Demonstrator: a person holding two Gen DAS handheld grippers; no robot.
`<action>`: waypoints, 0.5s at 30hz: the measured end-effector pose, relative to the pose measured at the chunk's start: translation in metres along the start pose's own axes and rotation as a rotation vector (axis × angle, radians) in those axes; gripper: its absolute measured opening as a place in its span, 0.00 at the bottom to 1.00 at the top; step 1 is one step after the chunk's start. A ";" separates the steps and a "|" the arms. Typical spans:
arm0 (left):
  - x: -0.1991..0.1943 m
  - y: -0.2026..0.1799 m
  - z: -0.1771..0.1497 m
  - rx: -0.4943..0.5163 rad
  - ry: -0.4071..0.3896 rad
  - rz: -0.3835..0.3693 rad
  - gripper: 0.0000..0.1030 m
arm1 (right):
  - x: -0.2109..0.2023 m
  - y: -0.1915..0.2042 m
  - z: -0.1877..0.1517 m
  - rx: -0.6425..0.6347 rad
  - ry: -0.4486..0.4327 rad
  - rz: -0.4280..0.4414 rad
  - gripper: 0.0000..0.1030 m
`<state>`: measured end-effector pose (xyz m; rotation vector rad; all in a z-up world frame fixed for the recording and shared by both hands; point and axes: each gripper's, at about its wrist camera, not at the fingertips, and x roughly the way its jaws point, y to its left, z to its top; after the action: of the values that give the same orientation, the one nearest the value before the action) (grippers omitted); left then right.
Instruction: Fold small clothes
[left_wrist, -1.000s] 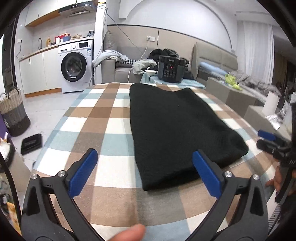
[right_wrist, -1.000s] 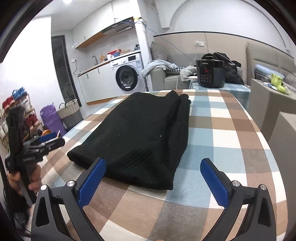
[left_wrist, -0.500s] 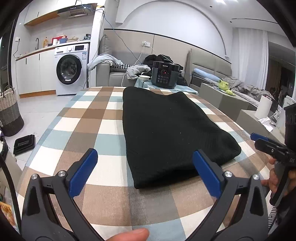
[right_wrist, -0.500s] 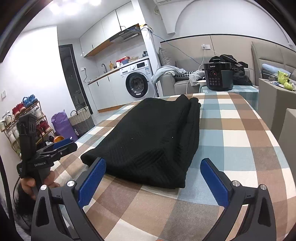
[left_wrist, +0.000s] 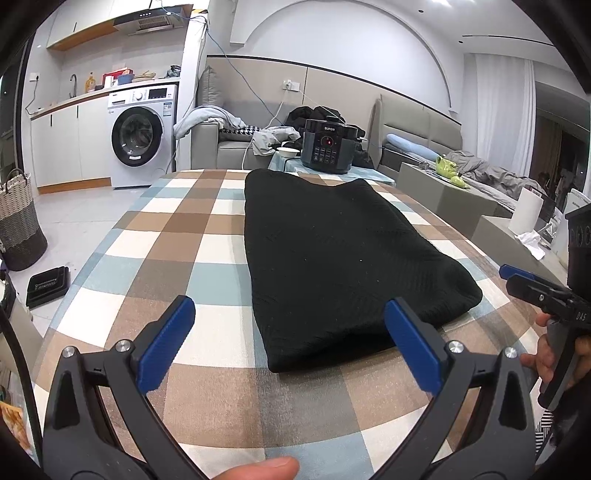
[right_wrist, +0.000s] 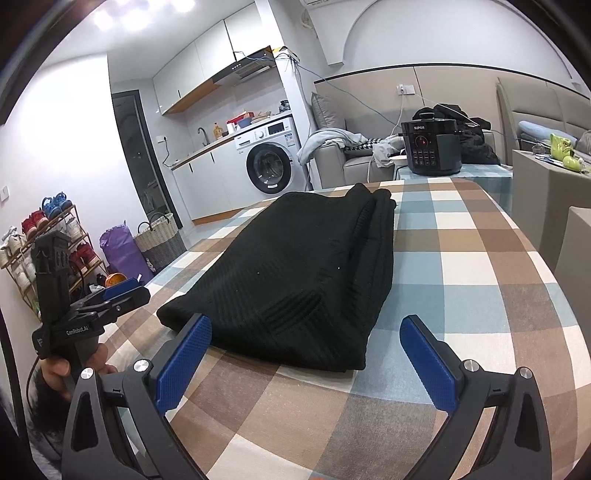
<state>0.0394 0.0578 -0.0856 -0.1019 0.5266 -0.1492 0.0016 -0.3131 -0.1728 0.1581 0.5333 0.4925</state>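
- Hovering off the near edge of the desk (left_wrist: 207, 398), the left hand-held gripper (left_wrist: 291, 347) has its blue pads spread wide apart, holding nothing.
- Just beside it, the right hand-held gripper (right_wrist: 306, 354) is likewise spread and empty, short of the cloth.
- Past both lies the black knitted garment (left_wrist: 332, 258), already folded into a long strip running from the near edge toward the far edge, its doubled layers stacked on the right side.
- To finish well, I'd pinch both near corners through all layers, lift low, and carry them evenly to the far hem.
- Beyond the far edge sits a pressure cooker (left_wrist: 327, 151).
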 end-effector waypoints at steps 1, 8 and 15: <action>0.000 0.000 0.000 0.001 0.001 0.000 0.99 | 0.000 0.000 0.000 -0.002 0.000 -0.001 1.00; 0.000 0.001 0.000 0.000 0.002 0.000 0.99 | 0.000 0.001 -0.001 -0.004 0.008 0.000 1.00; 0.001 0.002 -0.002 -0.007 0.004 0.000 0.99 | 0.002 0.000 0.000 -0.002 0.010 0.002 1.00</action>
<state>0.0395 0.0597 -0.0881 -0.1082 0.5313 -0.1477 0.0033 -0.3124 -0.1736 0.1548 0.5420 0.4963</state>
